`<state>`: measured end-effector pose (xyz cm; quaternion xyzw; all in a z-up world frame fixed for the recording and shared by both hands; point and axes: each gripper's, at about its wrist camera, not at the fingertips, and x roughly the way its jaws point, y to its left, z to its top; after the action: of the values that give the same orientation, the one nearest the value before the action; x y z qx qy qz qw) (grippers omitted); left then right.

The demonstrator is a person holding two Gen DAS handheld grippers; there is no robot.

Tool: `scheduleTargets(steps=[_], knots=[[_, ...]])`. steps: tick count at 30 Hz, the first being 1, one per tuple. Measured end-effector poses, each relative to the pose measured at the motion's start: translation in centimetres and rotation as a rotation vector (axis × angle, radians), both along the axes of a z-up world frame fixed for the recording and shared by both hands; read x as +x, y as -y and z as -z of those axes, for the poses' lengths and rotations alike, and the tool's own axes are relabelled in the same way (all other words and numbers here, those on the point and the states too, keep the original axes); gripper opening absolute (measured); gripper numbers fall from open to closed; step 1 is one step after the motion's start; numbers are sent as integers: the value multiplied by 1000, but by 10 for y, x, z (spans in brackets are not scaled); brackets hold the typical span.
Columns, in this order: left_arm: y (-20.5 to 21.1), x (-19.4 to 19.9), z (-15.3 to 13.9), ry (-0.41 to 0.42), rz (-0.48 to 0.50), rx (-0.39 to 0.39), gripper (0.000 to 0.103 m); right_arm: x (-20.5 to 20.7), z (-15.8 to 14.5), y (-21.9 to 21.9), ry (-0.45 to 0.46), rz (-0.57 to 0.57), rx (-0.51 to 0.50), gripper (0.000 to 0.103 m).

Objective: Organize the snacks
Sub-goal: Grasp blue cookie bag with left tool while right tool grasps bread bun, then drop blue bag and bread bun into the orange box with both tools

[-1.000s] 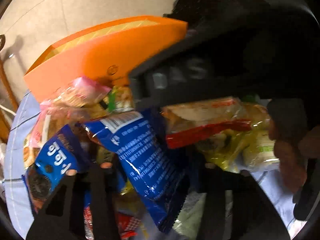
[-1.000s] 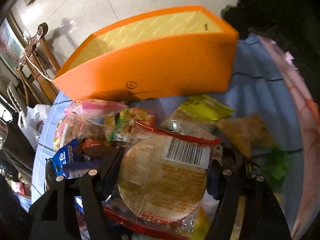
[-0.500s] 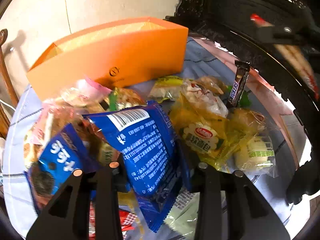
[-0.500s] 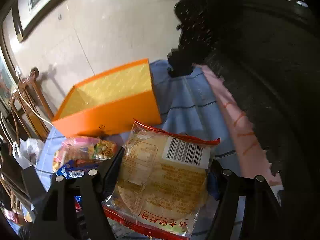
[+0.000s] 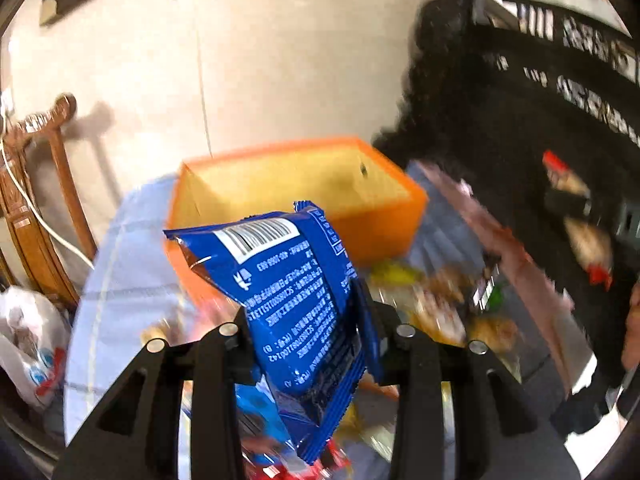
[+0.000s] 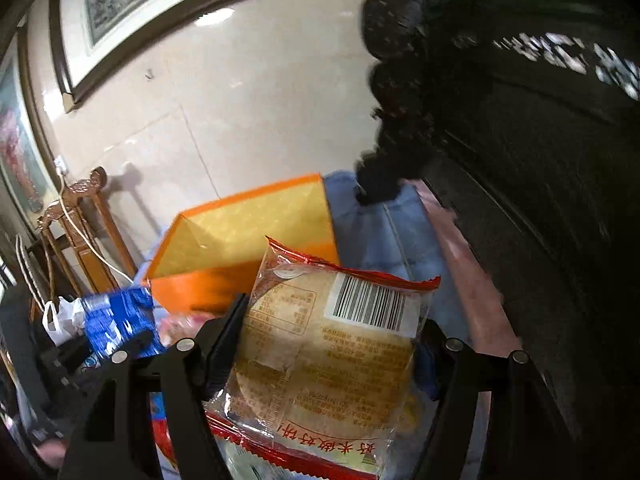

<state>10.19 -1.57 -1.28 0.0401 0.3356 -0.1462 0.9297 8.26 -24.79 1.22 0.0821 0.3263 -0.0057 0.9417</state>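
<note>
Blue snack packet [image 5: 296,304] is pinched between the left claw [image 5: 312,332] fingers, barcode end up, lifted above the surface [image 5: 120,264] with the orange box [image 5: 304,184] open just behind it. Clear red-trimmed cake packet [image 6: 332,356] sits clamped in the right claw [image 6: 328,344], also raised, the same box [image 6: 248,240] behind and to its left. Blurred loose snacks [image 5: 440,304] lie on the blue cloth near the box.

left gripper [image 5: 312,328]: clamped on blue packet [image 5: 292,300], raised before orange box [image 5: 296,184] | right gripper [image 6: 332,344]: apparently gripping pancake packet [image 6: 324,360], near box
</note>
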Motion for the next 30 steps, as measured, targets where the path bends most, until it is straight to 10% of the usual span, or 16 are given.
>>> scheduleTargets(steps=[12,14,15,16,26,30], knots=[[-18,161,-31,72,-99,62,36,191,8,-56,-60,-129,-42,75],[-12,177,-22,47,-106,92,53,210,18,-63,-96,-130,-76,100],[-10,181,-20,49,-131,122,92,217,22,-66,-109,-106,-118,99],[-10,182,-19,63,-168,149,99,221,26,-66,-122,-88,-137,100],[-50,73,18,-63,-119,98,99,141,70,-54,-241,-223,-74,100],[-28,-1,66,-84,-9,226,99,64,110,-33,-297,-94,-28,100]])
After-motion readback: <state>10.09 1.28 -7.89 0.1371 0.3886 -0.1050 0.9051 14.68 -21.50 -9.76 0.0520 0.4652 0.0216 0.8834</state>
